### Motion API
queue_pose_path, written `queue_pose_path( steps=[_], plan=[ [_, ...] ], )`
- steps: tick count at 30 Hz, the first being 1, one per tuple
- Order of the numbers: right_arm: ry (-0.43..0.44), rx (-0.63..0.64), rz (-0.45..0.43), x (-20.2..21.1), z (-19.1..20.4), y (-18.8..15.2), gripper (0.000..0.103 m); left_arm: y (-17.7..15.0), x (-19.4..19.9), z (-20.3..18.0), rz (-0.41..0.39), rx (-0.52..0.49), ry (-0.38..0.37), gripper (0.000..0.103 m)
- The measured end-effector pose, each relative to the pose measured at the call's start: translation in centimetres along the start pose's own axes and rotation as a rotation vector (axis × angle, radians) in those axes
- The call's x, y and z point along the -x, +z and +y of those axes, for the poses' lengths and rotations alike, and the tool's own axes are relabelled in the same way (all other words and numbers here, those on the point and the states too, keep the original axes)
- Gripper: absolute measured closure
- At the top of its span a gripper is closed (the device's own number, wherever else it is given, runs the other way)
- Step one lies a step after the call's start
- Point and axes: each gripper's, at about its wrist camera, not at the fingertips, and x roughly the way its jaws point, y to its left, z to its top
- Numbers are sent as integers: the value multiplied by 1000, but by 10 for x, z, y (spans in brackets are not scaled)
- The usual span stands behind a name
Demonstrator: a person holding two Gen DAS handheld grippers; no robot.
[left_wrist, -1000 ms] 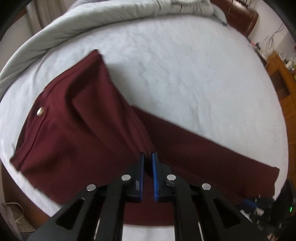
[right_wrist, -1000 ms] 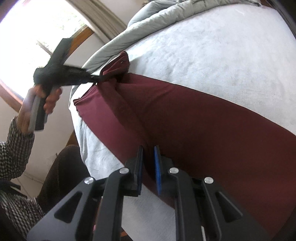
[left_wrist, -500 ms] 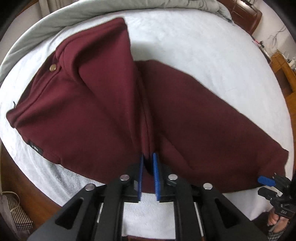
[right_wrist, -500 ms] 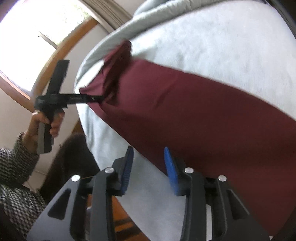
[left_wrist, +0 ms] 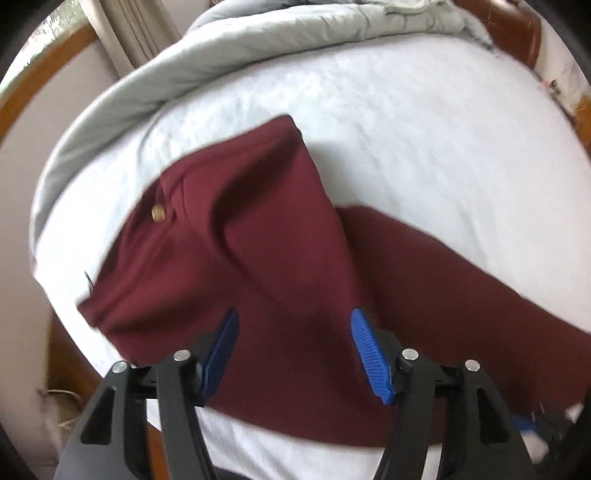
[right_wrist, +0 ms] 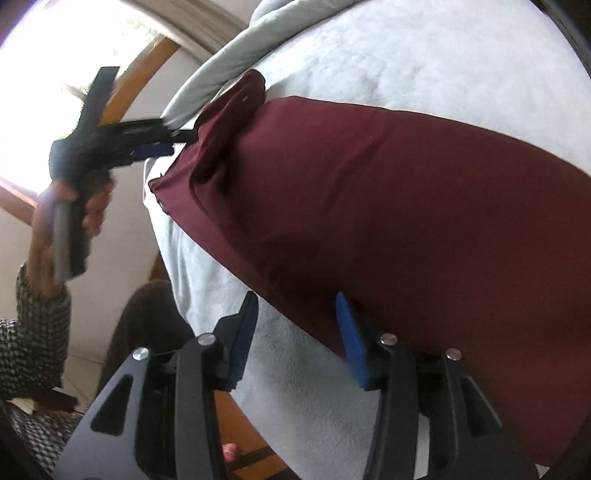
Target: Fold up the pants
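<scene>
Dark red pants (left_wrist: 280, 280) lie folded lengthwise on the white bed (left_wrist: 424, 122), waistband with a brass button (left_wrist: 158, 212) to the left, legs running off to the right. My left gripper (left_wrist: 293, 325) is open just above the pants near the crotch, holding nothing. In the right wrist view the pants (right_wrist: 388, 192) stretch across the bed, and my right gripper (right_wrist: 295, 314) is open over the pants' near edge, empty. The left gripper (right_wrist: 162, 142) also shows there, held in a hand beside the waistband.
A grey duvet (left_wrist: 229, 48) is bunched along the bed's far side. The bed's near edge (right_wrist: 295, 398) drops off to the floor below my right gripper. A wooden-framed window (right_wrist: 122, 92) stands at the left. Brown furniture (left_wrist: 509, 26) stands at the far right.
My left gripper opened and let go of the pants, which dropped onto the bed. My right gripper, open since half a second ago, stays open and has shifted slightly.
</scene>
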Motion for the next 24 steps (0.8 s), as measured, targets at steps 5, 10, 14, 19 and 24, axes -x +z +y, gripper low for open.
queue_pose_path(
  steps=[5,10,14,19,24],
  plan=[
    [-1,21,-13,-1,0,-2,58,57,-29,-16,65,-13,67,39],
    [22,17,-22,0,0,-3,58,81,-72,-18,188,-20,186,38],
    [22,33,-27,1,1,-4,58,87,-86,-7,219,34,135,76],
    [33,16,-32,3,-1,-5,58,78,-72,8,182,82,55,93],
    [34,3,-39,4,-3,-5,59,43,-10,41,4,129,-12,94]
  ],
)
